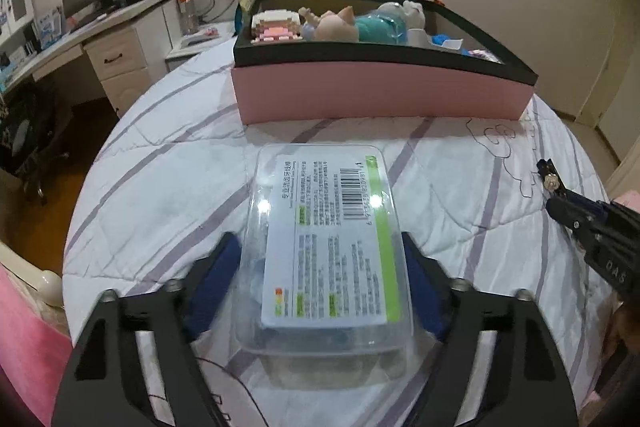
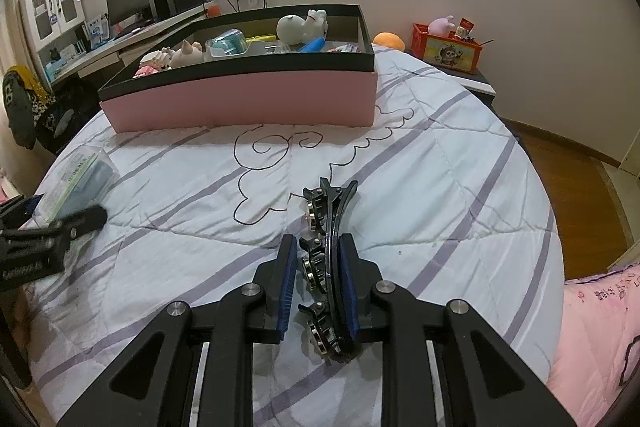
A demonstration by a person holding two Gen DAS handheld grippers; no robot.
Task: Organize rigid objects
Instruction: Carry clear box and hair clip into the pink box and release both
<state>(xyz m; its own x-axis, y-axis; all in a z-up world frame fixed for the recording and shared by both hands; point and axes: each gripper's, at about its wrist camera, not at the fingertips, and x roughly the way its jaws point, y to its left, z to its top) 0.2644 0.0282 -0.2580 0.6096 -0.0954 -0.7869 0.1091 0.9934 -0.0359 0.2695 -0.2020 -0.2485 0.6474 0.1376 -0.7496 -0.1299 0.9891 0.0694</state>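
Near the bed's middle, short of the pink storage box at its far edge, my left gripper pinches the clear plastic floss-pick box by its long sides while my right gripper clamps the black hair clip, both apparently bound for that box.

Clear plastic rectangular box, 6 o'clock in the left view: white-and-green label with Chinese print too small to read, and a barcode. Black right gripper, 3 o'clock: letters "DAS".
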